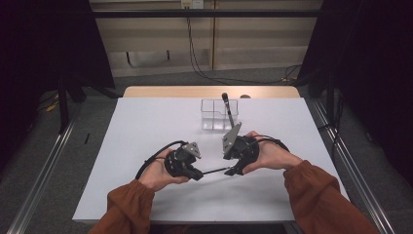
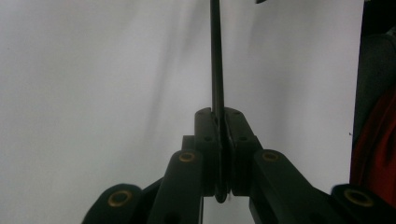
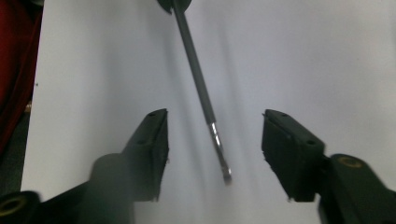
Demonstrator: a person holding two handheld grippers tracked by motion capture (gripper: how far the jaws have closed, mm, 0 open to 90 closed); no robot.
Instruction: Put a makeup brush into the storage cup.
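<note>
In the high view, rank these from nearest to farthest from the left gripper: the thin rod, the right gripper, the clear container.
1. Thin rod, clamped in the left gripper.
2. Right gripper, just beyond the rod's far end.
3. Clear container, toward the table's far edge.

Left gripper (image 2: 221,154) jaws pinched tight on a thin dark rod (image 2: 216,70), running straight up over the white counter (image 2: 93,84).

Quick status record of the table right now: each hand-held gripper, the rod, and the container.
left hand-held gripper: shut on the thin dark rod
right hand-held gripper: open, rod tip between its jaws, pads not touching it
thin dark rod: spans level between both grippers, above the white table
clear container: at the far side of the table, a dark-handled tool standing in it
</note>
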